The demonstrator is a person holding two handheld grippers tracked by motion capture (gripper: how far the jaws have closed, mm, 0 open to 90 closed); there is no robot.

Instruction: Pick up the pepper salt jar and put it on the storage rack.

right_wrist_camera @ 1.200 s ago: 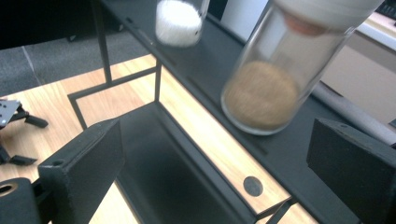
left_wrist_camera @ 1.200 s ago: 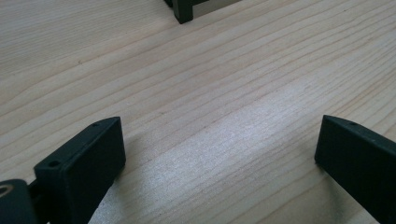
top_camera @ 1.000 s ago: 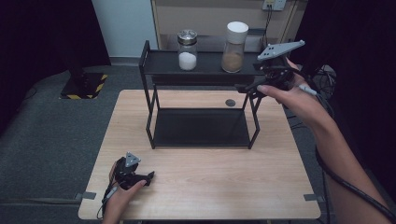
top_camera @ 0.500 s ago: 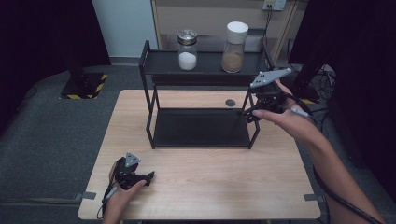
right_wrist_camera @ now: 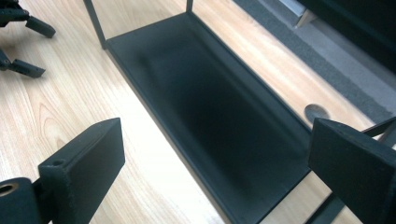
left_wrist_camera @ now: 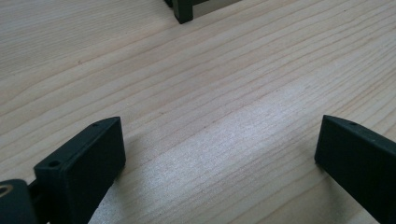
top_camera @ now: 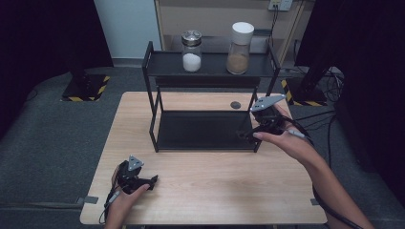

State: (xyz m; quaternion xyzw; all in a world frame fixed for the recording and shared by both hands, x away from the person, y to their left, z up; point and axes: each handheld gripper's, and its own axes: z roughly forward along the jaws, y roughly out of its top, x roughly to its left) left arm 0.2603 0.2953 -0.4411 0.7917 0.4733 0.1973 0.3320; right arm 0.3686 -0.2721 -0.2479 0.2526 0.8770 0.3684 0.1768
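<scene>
A two-level rack (top_camera: 210,67) stands on the far half of the bench (top_camera: 205,191). On its upper shelf stand two jars well apart: one jar (top_camera: 191,51) at the left, the other jar (top_camera: 239,42) to its right. The lower shelf (top_camera: 200,130) lies near the bench top. The right gripper (top_camera: 246,135) is at the right front corner of the rack, by the lower shelf. The left gripper (top_camera: 152,181) lies on the bench near the front left, well apart from the rack.

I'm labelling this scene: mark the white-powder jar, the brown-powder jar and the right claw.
white-powder jar (top_camera: 191,61): high view, on its white contents.
brown-powder jar (top_camera: 238,62): high view, on its brown contents.
right claw (top_camera: 245,135): high view, between its fingertips.
</scene>
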